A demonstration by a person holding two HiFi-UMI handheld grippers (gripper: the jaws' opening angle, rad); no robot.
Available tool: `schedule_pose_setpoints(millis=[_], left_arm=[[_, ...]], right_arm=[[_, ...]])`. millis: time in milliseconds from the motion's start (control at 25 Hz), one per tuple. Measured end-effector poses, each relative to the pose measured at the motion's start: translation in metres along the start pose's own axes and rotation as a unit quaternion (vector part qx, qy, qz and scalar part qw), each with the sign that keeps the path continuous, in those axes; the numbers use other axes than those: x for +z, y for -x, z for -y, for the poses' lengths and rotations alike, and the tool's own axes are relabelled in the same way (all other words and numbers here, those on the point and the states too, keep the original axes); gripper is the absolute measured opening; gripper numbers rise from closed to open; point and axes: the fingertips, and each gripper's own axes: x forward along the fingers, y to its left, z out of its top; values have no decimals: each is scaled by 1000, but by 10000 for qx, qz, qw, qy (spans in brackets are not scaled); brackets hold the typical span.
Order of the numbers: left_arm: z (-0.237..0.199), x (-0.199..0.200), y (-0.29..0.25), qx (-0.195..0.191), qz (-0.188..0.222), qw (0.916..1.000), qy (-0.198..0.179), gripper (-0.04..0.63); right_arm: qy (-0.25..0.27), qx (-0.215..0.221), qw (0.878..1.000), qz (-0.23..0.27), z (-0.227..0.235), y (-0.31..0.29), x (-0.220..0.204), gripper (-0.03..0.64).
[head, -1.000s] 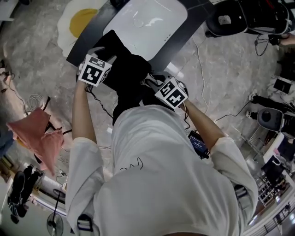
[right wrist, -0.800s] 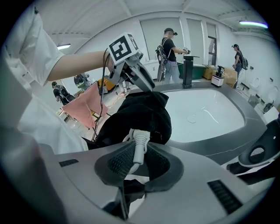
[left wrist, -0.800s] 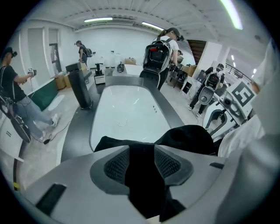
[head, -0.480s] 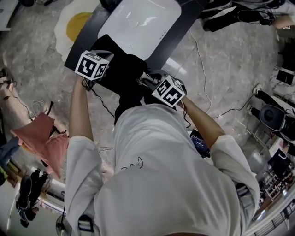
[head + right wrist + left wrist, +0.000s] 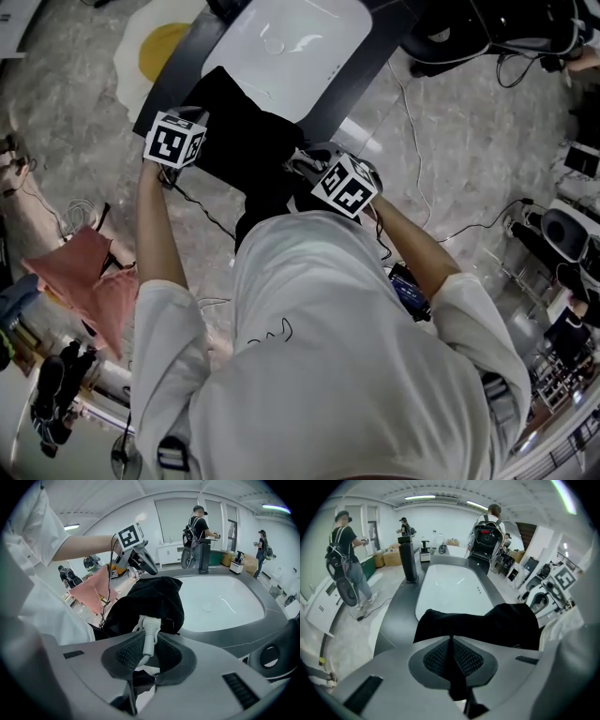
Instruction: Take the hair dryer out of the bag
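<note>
A black cloth bag (image 5: 246, 141) lies crumpled at the near edge of a dark table (image 5: 367, 73). My left gripper (image 5: 190, 116) is at the bag's left edge, and in the left gripper view its jaws (image 5: 451, 641) are pressed together with a strip of the black bag (image 5: 487, 625) pinched between the pads. My right gripper (image 5: 298, 161) is at the bag's near right side. There it is shut on the hair dryer's white cord (image 5: 150, 630), which comes out of the bag's mouth (image 5: 150, 599). The dryer's body is hidden in the bag.
A white basin (image 5: 291, 47) is set into the table beyond the bag. A fried-egg-shaped rug (image 5: 161, 45), a pink cloth (image 5: 86, 272) and loose cables (image 5: 441, 234) lie on the floor. People with backpacks (image 5: 344, 550) stand in the background.
My left gripper has shifted a little to the left and nearer, to the bag's left edge. The right gripper and the cord have stayed where they were.
</note>
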Motion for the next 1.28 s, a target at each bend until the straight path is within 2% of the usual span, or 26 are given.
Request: schedule_pose_setpoints(millis=[40, 80, 120, 200, 280, 400, 440, 560, 640, 680, 800, 1000, 1280], left_arm=[[3, -6, 2, -210, -57, 9998, -32, 44], [8, -12, 4, -490, -64, 9988, -11, 177], [13, -15, 6, -751, -44, 9972, 18, 261], [22, -20, 5, -979, -68, 9951, -85, 306], [27, -26, -1, -956, -214, 9947, -302, 322], [29, -28, -3, -1079, -263, 9936, -227, 320], [31, -28, -3, -1195, -259, 9923, -173, 298], [42, -27, -4, -1641, -170, 9863, 48, 169], [45, -28, -6, -1712, -79, 9850, 207, 67], [44, -29, -8, -1646, -51, 9860, 257, 26], [42, -31, -10, -1414, -26, 9896, 264, 21], [41, -29, -5, -995, -52, 9950, 57, 20], [11, -26, -2, 2, 70, 9990, 446, 18]], right_arm=[[21, -5, 10000, -3, 0, -1, 0, 63], [47, -13, 10000, -2, 0, -3, 1, 64], [72, -24, 10000, 2, 1, -4, 2, 63], [97, -51, 9999, 1, 3, -6, 4, 63], [90, -71, 9999, -7, 4, -5, 4, 63], [61, -60, 10000, -1, 3, -5, 4, 63], [46, -54, 10000, -3, 4, -5, 4, 63], [-6, -55, 10000, -15, 6, -6, 3, 63], [-15, -64, 10000, 6, 6, -7, 3, 63], [-17, -67, 10000, 8, 6, -8, 2, 63], [-12, -76, 10000, 0, 6, -8, 2, 63], [6, -101, 9999, 12, 4, -6, 2, 63], [-489, 149, 9986, 156, -5, 6, 7, 64]])
